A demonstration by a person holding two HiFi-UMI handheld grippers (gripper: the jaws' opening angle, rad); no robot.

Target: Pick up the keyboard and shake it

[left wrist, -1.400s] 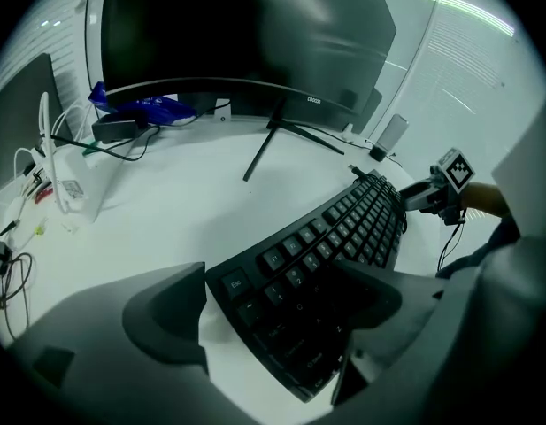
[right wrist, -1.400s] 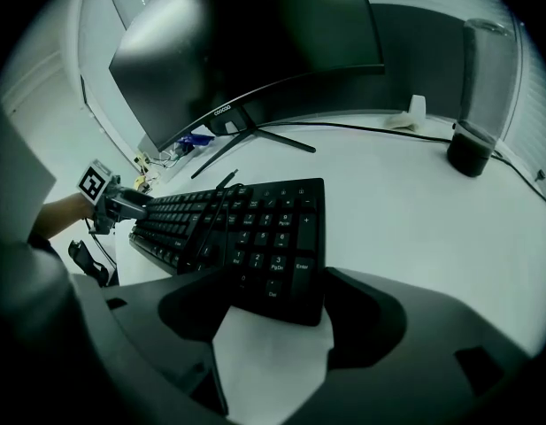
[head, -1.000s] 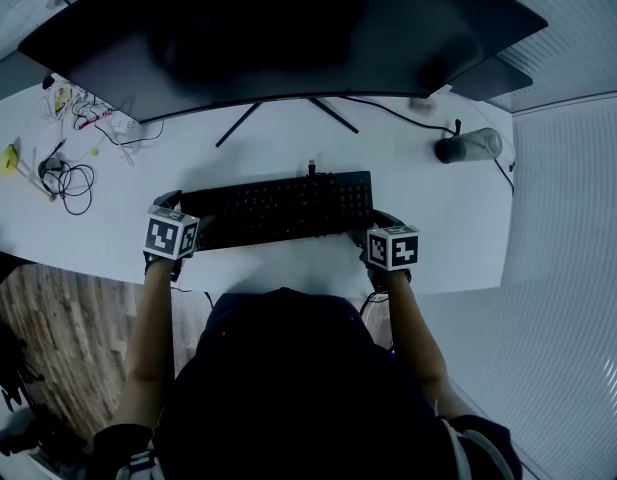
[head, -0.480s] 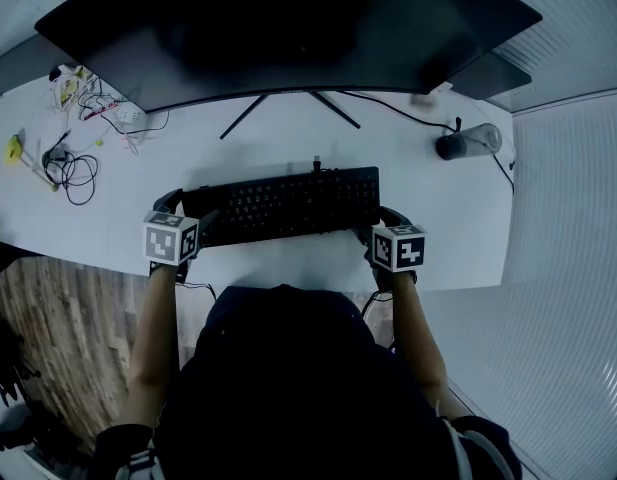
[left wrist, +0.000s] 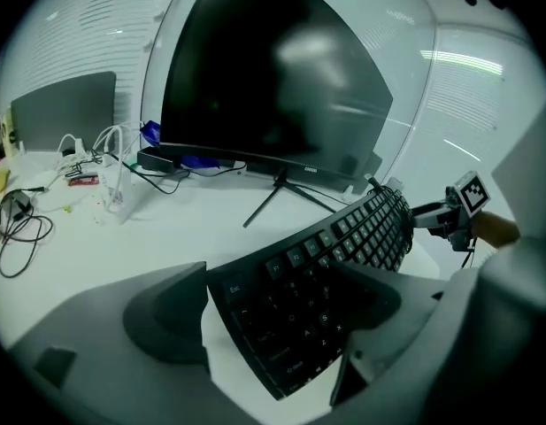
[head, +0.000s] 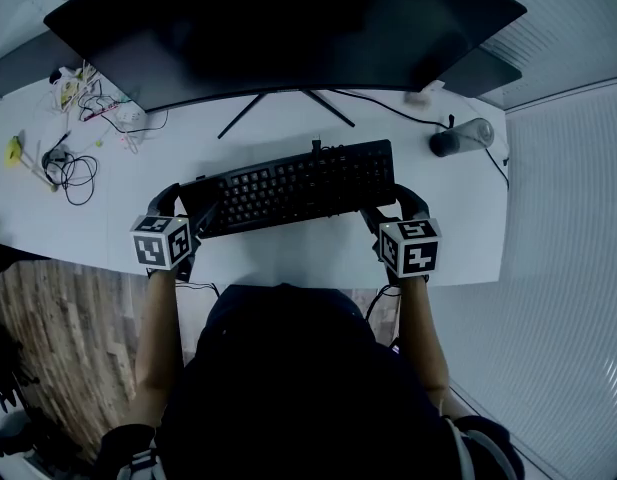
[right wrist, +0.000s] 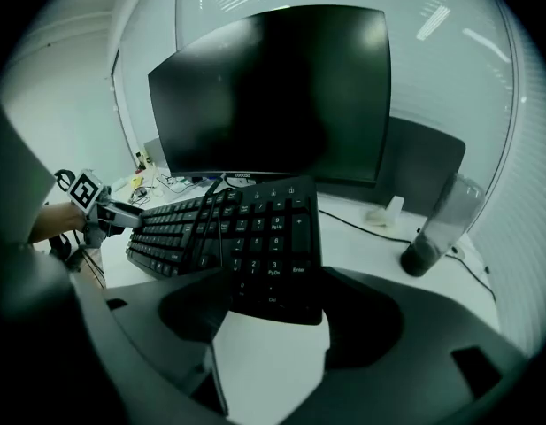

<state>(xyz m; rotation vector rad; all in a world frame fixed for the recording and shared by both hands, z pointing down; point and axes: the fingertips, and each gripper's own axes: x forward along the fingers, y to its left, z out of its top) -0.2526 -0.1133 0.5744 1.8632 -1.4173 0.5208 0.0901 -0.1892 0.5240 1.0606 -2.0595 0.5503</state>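
Two grippers, both clamped on one keyboard (head: 298, 188): left gripper (head: 191, 208) bites its left end, right gripper (head: 386, 208) its right end. Keyboard is held skewed over the white desk (head: 458, 223), right end nearer the one monitor (head: 278, 28). One bottle (head: 464, 138) sits toward the desk's right edge, one cable tangle (head: 68, 173) far left.

one keyboard (head: 298, 186), one monitor (head: 288, 28), one bottle (head: 463, 138) and one white desk (head: 278, 250)

Head view steeply down; gripper views low, close, opposite ends; keyboard (head: 298, 188), monitor (head: 288, 28) common to all
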